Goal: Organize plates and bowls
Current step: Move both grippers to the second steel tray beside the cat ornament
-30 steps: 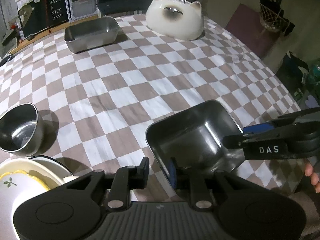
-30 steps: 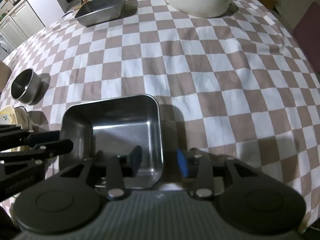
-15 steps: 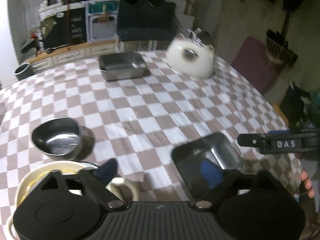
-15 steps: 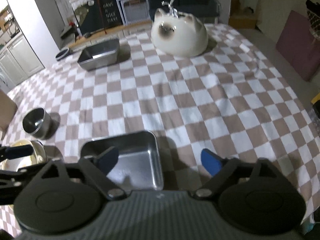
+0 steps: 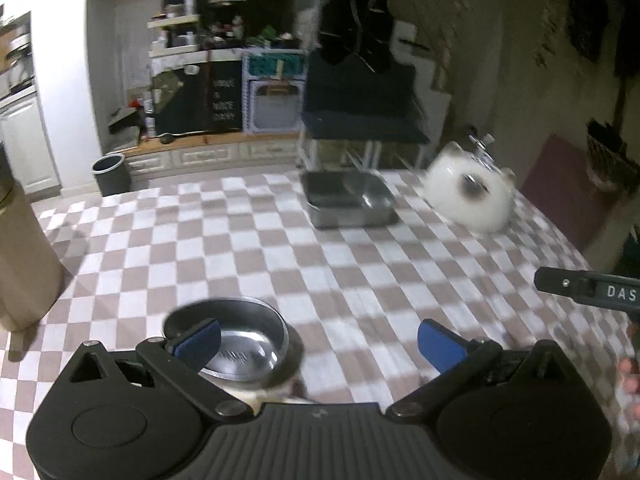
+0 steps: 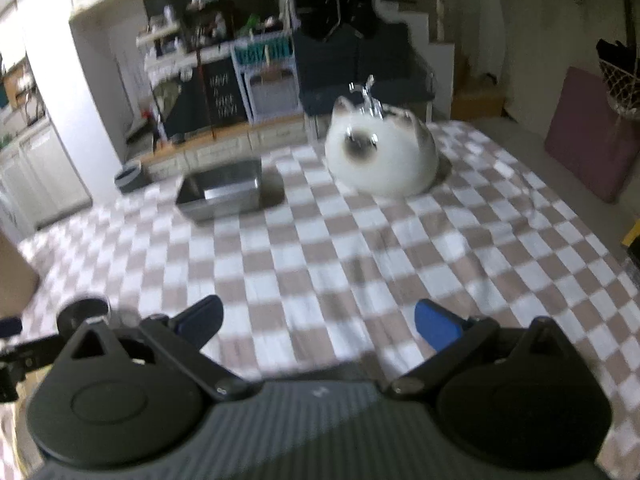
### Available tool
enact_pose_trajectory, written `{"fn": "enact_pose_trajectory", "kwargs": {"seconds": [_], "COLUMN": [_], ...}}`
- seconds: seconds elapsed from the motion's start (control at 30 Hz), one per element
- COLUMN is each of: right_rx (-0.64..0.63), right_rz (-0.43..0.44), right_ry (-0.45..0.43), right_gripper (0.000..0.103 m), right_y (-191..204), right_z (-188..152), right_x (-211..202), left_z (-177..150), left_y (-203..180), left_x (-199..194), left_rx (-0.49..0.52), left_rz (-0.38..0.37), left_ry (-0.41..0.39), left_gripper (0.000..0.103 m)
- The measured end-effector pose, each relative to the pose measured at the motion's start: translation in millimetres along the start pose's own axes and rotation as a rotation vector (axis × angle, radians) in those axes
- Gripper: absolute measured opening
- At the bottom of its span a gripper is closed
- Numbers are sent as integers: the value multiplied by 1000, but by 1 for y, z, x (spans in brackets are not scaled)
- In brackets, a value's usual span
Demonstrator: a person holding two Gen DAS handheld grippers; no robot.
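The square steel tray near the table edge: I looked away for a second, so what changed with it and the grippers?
Both grippers let it go: the left gripper and right gripper were clamped on its rim, now their jaws are opening, empty, lifted away; the tray is out of view. The far steel pan, cat-shaped bowl and round steel bowl stayed put.

I let go of the square steel pan; both grippers, left (image 5: 318, 339) and right (image 6: 318, 322), are opening and lifting away.

The right tool (image 6: 318, 322) hangs over the checkered tabletop (image 6: 360, 248), jaws opening, nothing between them; a steel tray (image 6: 220, 194) and cat-shaped dish (image 6: 382, 156) sit beyond.
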State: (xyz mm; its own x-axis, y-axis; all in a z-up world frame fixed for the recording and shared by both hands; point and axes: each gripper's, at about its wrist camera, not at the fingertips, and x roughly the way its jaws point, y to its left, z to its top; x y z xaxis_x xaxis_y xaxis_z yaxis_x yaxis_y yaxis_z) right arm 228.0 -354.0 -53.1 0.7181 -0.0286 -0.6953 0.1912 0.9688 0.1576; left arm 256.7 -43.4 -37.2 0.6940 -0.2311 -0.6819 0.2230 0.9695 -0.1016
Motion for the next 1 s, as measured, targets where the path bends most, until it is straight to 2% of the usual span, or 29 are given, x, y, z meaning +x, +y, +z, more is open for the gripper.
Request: {"fn": "enact_pose_trajectory", "kwargs": {"seconds": [0.1,0.23,0.33,0.5,0.63,0.73,0.8,0.93,1.0], "right_rx": [53,97,81,43,-38,-68,-55,-52,-45], "right_rz": [24,63,68,31,22,9,57,112,125], "right_ry": [-58,-82,-68,-56,-80,-72,-55,-27,-5], "right_gripper": [103,103,103,103,102,97,88,85,80], "right_y": [9,20,30,42,51,52,51,56,59], "right_z": [9,23,35,57,75,89,99,118,126], "right_x": [10,29,45,71,84,102,112,127,138], "left_z": [13,32,48,76,94,105,116,135,141], "left_y": [10,17,20,20,15,13,10,8,10], "left_x": [9,22,33,63,89,106,120,144,157], "left_rx": [-40,-42,-46,-32,2,8,27,50,39], "left_rz": [6,10,10,29,19,-1,7,3,-7], "left_ry": [-14,-35,-53,-52,-35,-19,0,-5,4], "left_gripper": [103,103,103,103,103,101,96,91,84]}}
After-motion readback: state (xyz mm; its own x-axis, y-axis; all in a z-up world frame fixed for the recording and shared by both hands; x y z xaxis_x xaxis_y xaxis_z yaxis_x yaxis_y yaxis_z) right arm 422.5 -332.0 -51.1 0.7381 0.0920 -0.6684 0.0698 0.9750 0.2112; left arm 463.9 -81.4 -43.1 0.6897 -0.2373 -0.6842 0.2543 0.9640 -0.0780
